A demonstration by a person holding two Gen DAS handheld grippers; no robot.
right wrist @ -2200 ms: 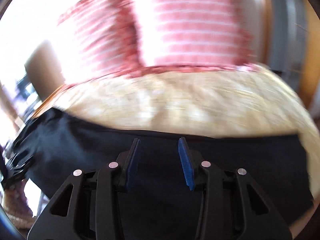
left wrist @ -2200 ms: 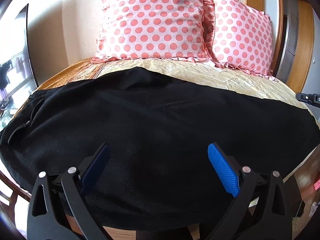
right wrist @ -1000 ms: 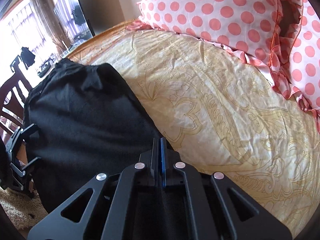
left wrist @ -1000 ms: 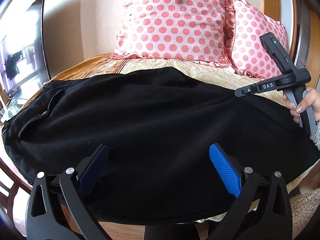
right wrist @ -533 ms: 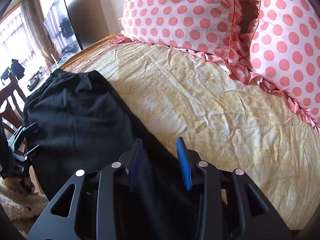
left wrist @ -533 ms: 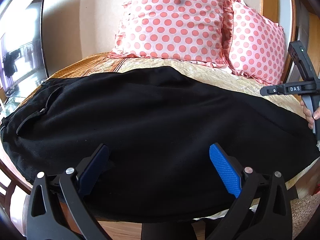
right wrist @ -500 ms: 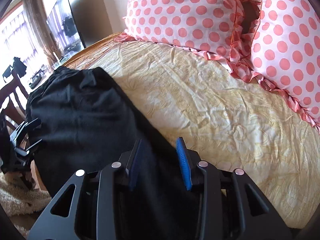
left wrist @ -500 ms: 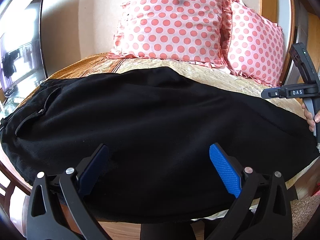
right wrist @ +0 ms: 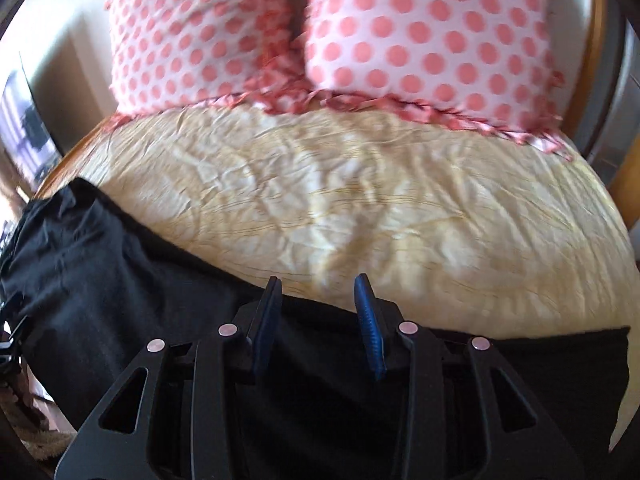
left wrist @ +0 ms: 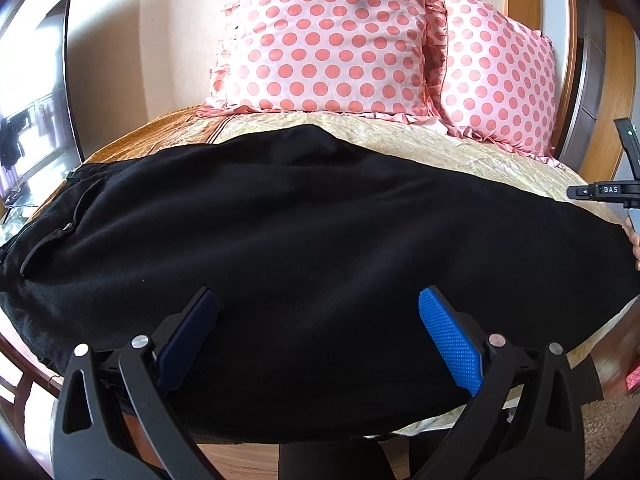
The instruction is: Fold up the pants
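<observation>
- The pants (left wrist: 320, 240) are black and lie spread lengthwise across the near part of the bed (left wrist: 460, 148), running from its left edge to its right edge.
- Their waist end, with a zipped pocket (left wrist: 60, 232), lies at the bed's left edge; the other end reaches the right edge.
- The near hem of the fabric hangs just over the bed's front edge, where a strip of pale bedspread shows below it.
- The left claw (left wrist: 316, 316) hovers over the near edge of the pants with its blue pads spread wide; nothing is pinched between them.
- The right claw (right wrist: 318, 292) is over the far long edge of the pants near the bed's right side, its pads partly apart, with only a gap between them; they press on no cloth.
- The right wrist view is blurred, so whether the lower part of that claw brushes the fabric cannot be told.
- In the left wrist view the right-hand tool's dark body (left wrist: 608, 190) shows at the bed's right edge, with a few fingers (left wrist: 634, 236) of the person's hand beside it.
- Two pink polka-dot pillows (left wrist: 332, 40) stand upright at the head of the bed, side by side and touching, well apart from the pants.
- A dark screen (left wrist: 36, 92) stands beyond the bed's left edge.
</observation>
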